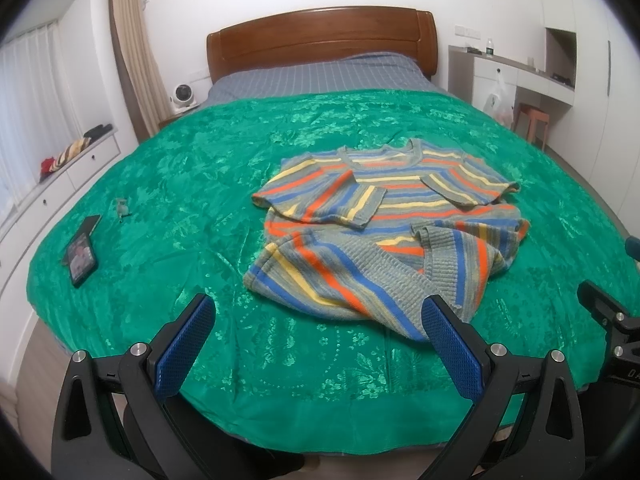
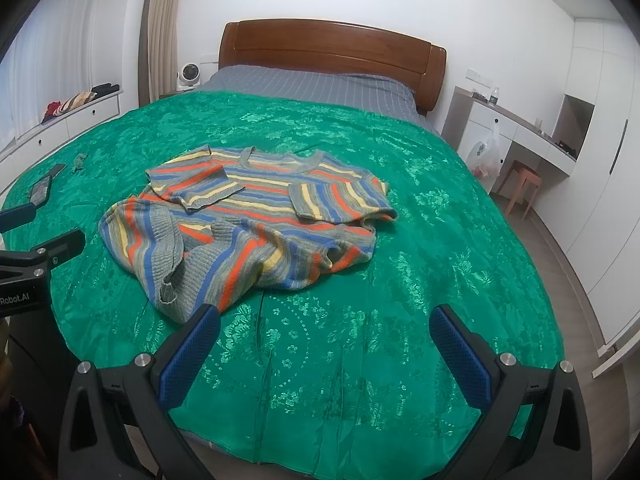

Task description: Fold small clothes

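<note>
Grippers first: the left gripper (image 1: 316,312) hangs over the near edge of a bed, its two blue-padded fingers (image 1: 188,344) spread wide with nothing between them. The right gripper (image 2: 326,326) hangs beside it, its fingers (image 2: 188,354) likewise spread wide and empty. Each camera catches part of the other tool at the edge of its view.

Just beyond both tools lies a sweater (image 1: 384,220), knitted in grey, blue, orange and yellow stripes. It rests on a green cover (image 1: 180,168) with a shiny flower pattern, spread over most of the bed. The sweater's neckline points toward the headboard (image 1: 320,36), which is brown wood. Both short sleeves are folded in across the chest. The lower hem is turned up and bunched loosely on the near side, closest to the left tool's right finger. Neither tool touches the cloth.

Left of the sweater, well apart from it, a phone (image 1: 82,254) lies on the cover near the bed's edge. Past the cover, a grey sheet (image 1: 320,76) shows at the head of the bed. A pink stool (image 2: 520,184) stands on the floor to the right, under a white desk (image 2: 516,128).
</note>
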Motion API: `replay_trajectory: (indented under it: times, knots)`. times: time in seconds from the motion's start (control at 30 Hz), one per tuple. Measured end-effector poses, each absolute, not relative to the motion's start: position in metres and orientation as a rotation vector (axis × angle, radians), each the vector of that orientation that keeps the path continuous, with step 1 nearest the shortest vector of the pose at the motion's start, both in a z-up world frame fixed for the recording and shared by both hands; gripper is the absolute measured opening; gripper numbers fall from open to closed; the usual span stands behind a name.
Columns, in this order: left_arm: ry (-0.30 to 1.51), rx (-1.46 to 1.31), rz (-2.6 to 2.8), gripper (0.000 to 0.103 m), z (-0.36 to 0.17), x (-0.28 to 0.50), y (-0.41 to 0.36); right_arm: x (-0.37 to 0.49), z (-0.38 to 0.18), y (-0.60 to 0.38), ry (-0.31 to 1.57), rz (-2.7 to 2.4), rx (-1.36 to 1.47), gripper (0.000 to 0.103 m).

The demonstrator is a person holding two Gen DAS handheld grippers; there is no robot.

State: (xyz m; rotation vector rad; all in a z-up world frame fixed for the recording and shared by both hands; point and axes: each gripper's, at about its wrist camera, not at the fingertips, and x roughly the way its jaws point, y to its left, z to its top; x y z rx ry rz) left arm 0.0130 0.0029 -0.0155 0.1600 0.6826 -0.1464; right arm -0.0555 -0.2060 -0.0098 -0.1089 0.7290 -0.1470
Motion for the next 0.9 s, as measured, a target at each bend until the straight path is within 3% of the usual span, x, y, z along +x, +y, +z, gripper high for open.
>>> replay_trajectory:
  times: [0.17,0.57,0.9]
  knots:
    - [0.674,0.16,-0.113,0.103,-0.019,0.019,0.018,-0.054,-0.01,-0.207,0.731,-0.153,-0.108,0.103]
    - [0.868,-0.013,-0.149,0.103,-0.053,0.059,0.064,-0.05,-0.019,-0.224,0.751,-0.174,-0.059,0.103]
    - [0.916,0.106,-0.339,0.103,-0.07,0.137,0.035,0.051,-0.05,-0.191,0.857,0.101,-0.129,0.103]
